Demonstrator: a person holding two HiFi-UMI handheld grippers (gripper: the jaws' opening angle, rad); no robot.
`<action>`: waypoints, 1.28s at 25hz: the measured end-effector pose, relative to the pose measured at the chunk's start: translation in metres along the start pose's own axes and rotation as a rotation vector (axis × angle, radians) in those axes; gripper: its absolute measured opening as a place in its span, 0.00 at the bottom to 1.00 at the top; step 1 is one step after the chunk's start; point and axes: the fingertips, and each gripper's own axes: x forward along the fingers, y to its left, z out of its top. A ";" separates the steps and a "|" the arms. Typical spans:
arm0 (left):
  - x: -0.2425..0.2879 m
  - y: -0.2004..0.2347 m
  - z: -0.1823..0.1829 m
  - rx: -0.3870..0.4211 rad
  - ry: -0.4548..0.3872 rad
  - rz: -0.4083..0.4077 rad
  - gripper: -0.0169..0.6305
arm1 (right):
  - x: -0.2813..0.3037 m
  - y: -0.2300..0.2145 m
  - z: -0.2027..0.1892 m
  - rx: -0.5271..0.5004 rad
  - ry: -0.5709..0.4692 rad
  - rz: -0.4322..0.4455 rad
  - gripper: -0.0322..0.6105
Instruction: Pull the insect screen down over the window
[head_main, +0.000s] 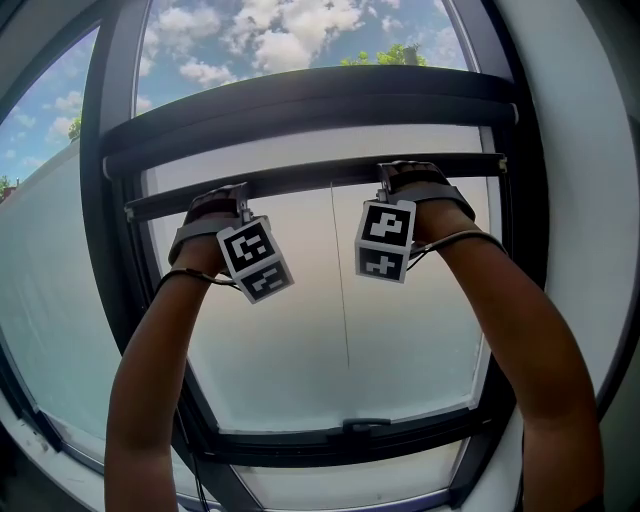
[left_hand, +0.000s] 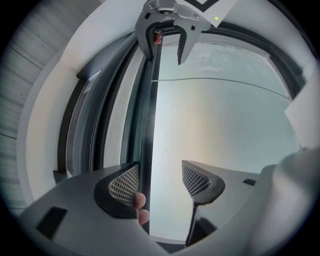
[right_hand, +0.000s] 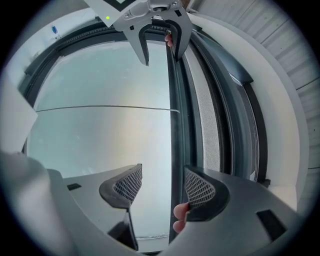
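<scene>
The insect screen's dark pull bar (head_main: 310, 177) sits high on the window, just under the roller housing (head_main: 300, 105). A narrow strip of mesh (head_main: 320, 143) shows between them. My left gripper (head_main: 216, 203) and right gripper (head_main: 411, 177) are both raised to the bar, with their jaws hidden behind hands and marker cubes. In the left gripper view the bar (left_hand: 146, 125) runs between the open jaws of the left gripper (left_hand: 160, 176), close to the left pad (left_hand: 122, 183). In the right gripper view the bar (right_hand: 176, 125) passes between the open jaws of the right gripper (right_hand: 162, 181), beside the right pad (right_hand: 199, 189).
A thin pull cord (head_main: 341, 285) hangs from the bar's middle down over the pane. The dark window frame (head_main: 105, 230) surrounds the glass, with a handle (head_main: 366, 427) on the lower rail. White wall (head_main: 575, 200) flanks the right side. Fingertips (left_hand: 141, 207) show behind the bar.
</scene>
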 end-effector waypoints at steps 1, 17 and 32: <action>-0.001 -0.005 0.000 0.003 0.000 -0.008 0.44 | -0.002 0.005 -0.001 -0.002 0.000 0.005 0.44; -0.022 -0.066 -0.005 0.028 0.004 -0.057 0.44 | -0.021 0.069 0.003 -0.001 -0.036 0.064 0.44; -0.045 -0.132 -0.007 0.031 -0.015 -0.148 0.44 | -0.039 0.134 0.004 0.002 -0.052 0.121 0.44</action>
